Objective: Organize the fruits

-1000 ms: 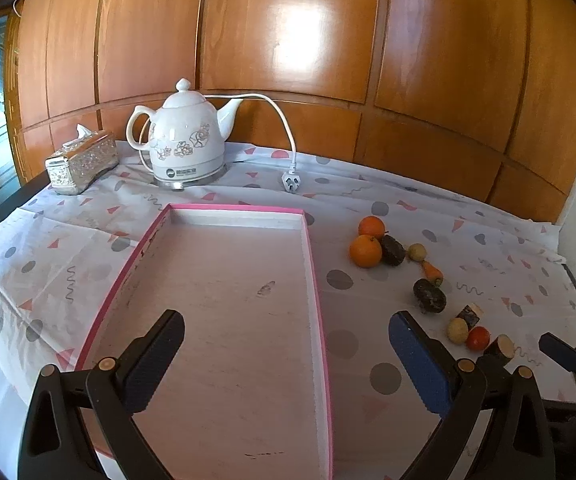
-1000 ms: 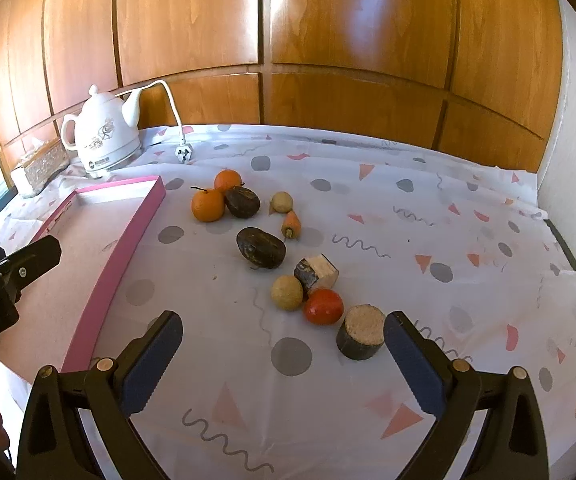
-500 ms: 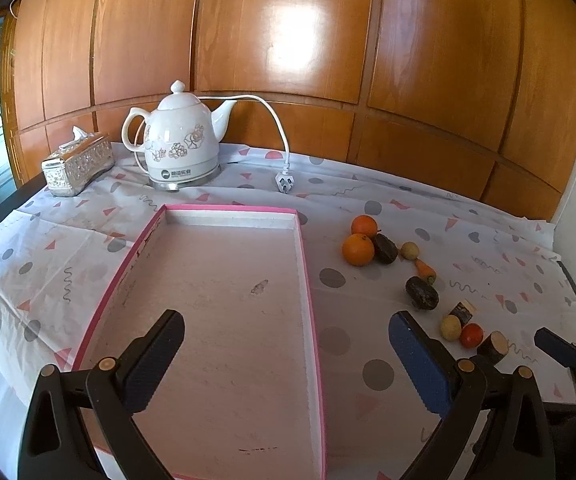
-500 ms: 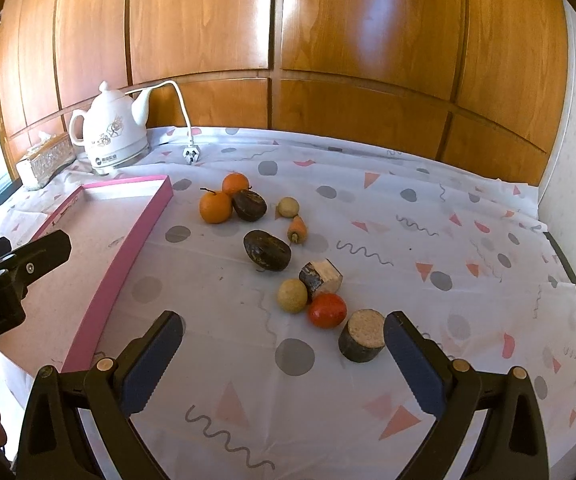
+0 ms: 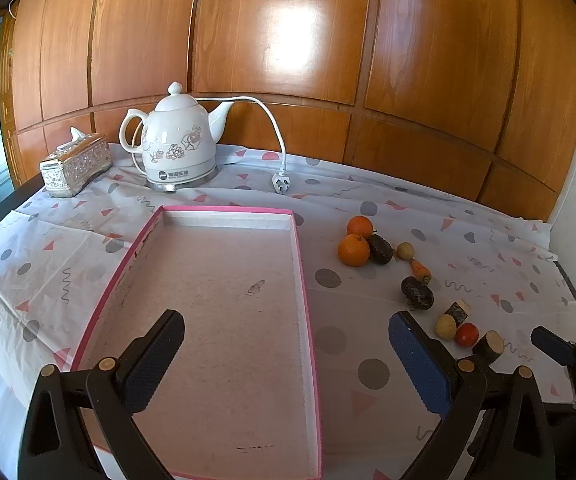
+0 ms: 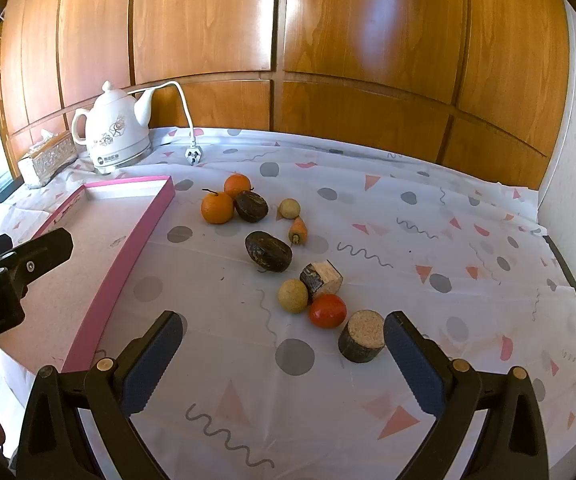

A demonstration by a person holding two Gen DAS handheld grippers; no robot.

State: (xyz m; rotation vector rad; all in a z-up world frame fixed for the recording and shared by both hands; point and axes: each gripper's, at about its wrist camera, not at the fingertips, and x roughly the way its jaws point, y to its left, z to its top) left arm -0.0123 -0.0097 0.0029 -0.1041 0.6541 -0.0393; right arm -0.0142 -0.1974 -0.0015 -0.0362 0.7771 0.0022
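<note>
A pink-rimmed tray (image 5: pixel 306 292) (image 6: pixel 128 248) lies empty on the left of the table. To its right sit two oranges (image 6: pixel 217 208) (image 5: pixel 353 250), two dark fruits (image 6: pixel 268 251) (image 5: pixel 417 293), a small carrot (image 6: pixel 298 230), two pale round fruits (image 6: pixel 293 295), a red tomato (image 6: pixel 327 310) (image 5: pixel 466 334) and two wood chunks (image 6: pixel 362 341). My left gripper (image 5: pixel 284 352) is open and empty above the tray. My right gripper (image 6: pixel 282 354) is open and empty, just in front of the tomato and round wood chunk.
A white electric kettle (image 5: pixel 178 140) (image 6: pixel 113 134) with its unplugged cord (image 5: pixel 280 182) stands at the back left. A silver tissue box (image 5: pixel 76 162) sits left of it. Wooden panels back the table; a white wall is on the right.
Both grippers drew back and rose slightly, so the tray and fruits look a little farther off. Both stay open. Nothing on the table moved.
</note>
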